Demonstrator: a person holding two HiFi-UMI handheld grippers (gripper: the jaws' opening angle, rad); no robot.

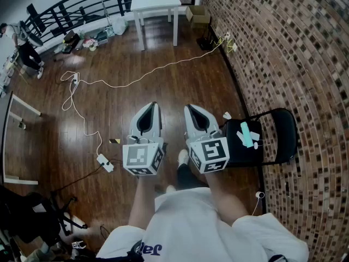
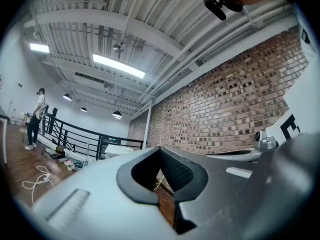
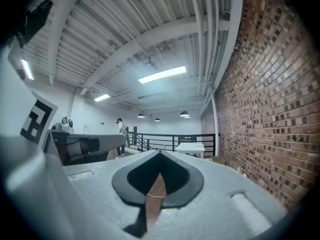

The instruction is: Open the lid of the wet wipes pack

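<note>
1. The head view looks steeply down from above onto the dark wooden plank floor [image 1: 109,102], well below.
2. The left gripper view looks level along its own jaws, toward the red brick wall [image 2: 235,104].
3. The right gripper view faces likewise; all three views share the small white square table [image 3: 192,147] and that wall.

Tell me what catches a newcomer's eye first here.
The left gripper and right gripper are held side by side at centre, jaws shut and empty, over a dark wooden floor. A brick wall fills the right side, with a black chair beside it bearing a teal object.
</note>
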